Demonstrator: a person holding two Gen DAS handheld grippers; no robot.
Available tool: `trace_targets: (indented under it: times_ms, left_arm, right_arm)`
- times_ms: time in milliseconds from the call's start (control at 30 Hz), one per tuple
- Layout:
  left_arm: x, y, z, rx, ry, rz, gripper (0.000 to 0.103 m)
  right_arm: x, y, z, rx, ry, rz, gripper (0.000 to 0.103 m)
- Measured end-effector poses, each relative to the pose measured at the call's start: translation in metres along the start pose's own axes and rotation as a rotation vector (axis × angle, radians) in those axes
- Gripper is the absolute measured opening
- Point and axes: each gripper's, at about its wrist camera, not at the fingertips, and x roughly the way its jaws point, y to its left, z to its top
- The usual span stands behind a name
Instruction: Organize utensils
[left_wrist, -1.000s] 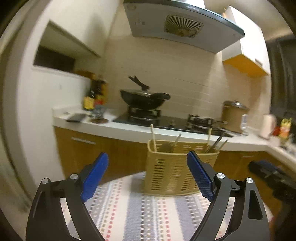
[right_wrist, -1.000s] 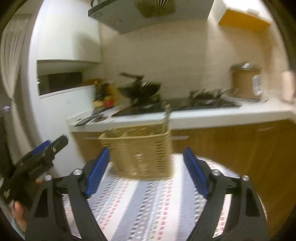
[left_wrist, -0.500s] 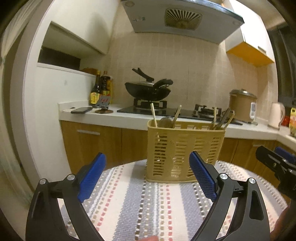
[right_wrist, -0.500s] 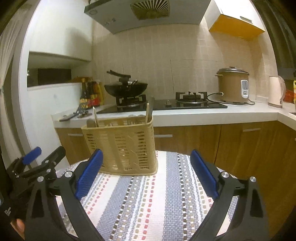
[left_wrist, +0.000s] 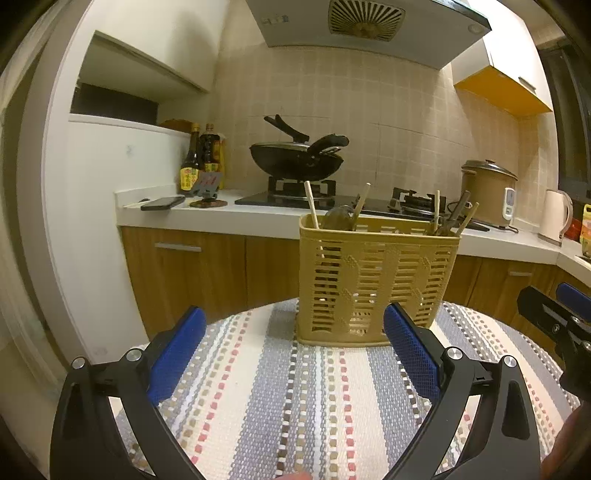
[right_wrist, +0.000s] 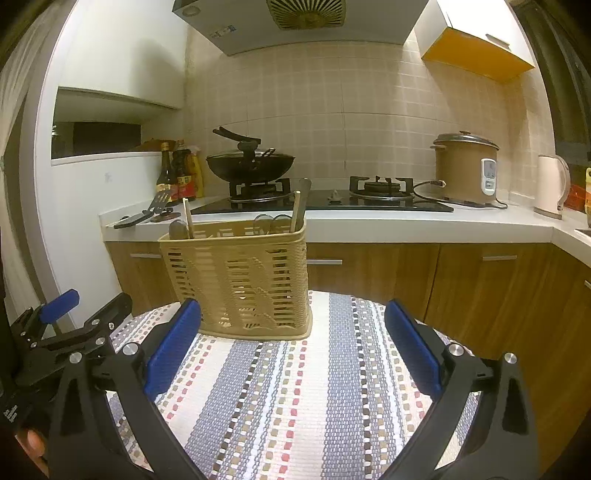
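A tan slotted utensil basket (left_wrist: 376, 280) (right_wrist: 240, 280) stands upright on a striped cloth (left_wrist: 295, 406) that covers a round table. Wooden chopsticks (left_wrist: 311, 205) and a dark spoon (left_wrist: 338, 218) poke out of its left end. More chopsticks and dark handles (left_wrist: 452, 218) stick out at its right end. My left gripper (left_wrist: 293, 310) sits low in front of the basket; its jaws are opening with nothing between them. My right gripper (right_wrist: 292, 304) is just right of the basket, jaws opening, also empty. Each gripper shows at the edge of the other's view: right gripper (left_wrist: 554, 321), left gripper (right_wrist: 70, 325).
Behind the table runs a white kitchen counter (right_wrist: 369, 223) over wooden cabinets. On it are a black wok (left_wrist: 295, 158) on a gas hob, sauce bottles (left_wrist: 199, 162), a phone (left_wrist: 162, 203), a rice cooker (right_wrist: 465, 166) and a kettle (right_wrist: 552, 188).
Both grippers have dropped a little towards the table, so the basket stands higher in both views. Both pairs of jaws have spread slightly wider. The earlier blur is gone.
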Motion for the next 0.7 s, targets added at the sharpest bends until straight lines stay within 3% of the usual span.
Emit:
trace_targets:
  times_ms: [700]
  left_arm:
    - [0.002, -0.004, -0.004, 0.009, 0.012, -0.014, 0.094]
  right_arm:
    - [0.002, -0.014, 0.0, 0.073, 0.019, 0.036, 0.095]
